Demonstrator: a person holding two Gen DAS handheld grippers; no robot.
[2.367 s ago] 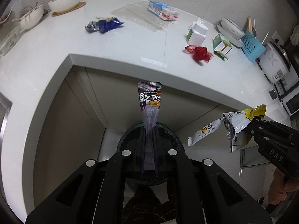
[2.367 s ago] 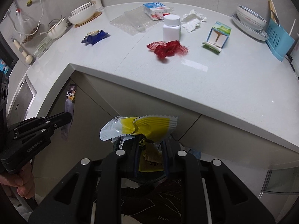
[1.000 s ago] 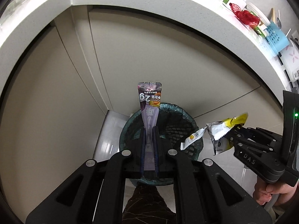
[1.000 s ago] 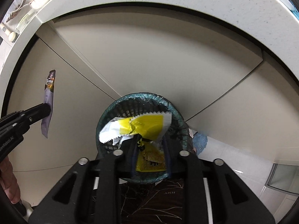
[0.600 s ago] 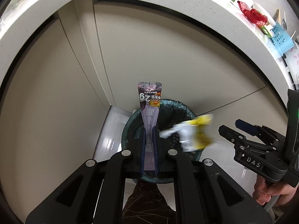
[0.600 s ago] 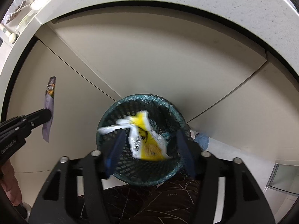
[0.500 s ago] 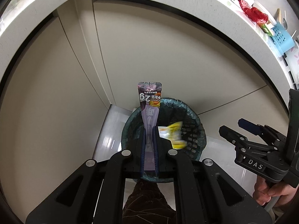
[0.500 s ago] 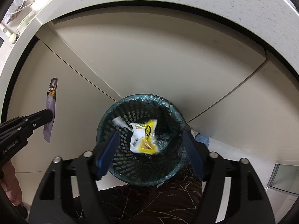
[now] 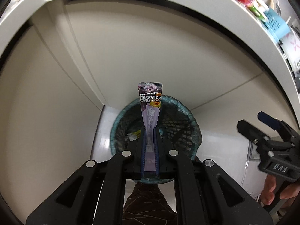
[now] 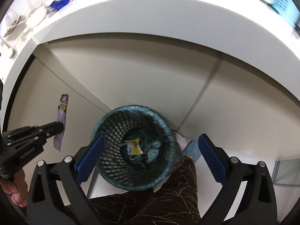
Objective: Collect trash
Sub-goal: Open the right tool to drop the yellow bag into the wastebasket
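Clamped tight in the left gripper (image 9: 150,131): a purple sachet (image 9: 150,103), sticking up from the pads right above the bin. Right gripper (image 10: 149,150) opening wide, nothing between the blue pads (image 10: 90,153), straddling the view of the mesh trash bin (image 10: 112,120). Down at the bottom of it, a yellow wrapper (image 10: 134,146). Beyond that, beige cabinet fronts (image 10: 131,71), then the white counter (image 10: 150,15) edge, all blurry.

Left gripper (image 9: 150,131) pointing steeply down over the mesh bin (image 9: 189,118), clamped on a purple sachet (image 9: 150,101). Right gripper (image 10: 150,150) above the bin too, jaws opening, nothing between them.
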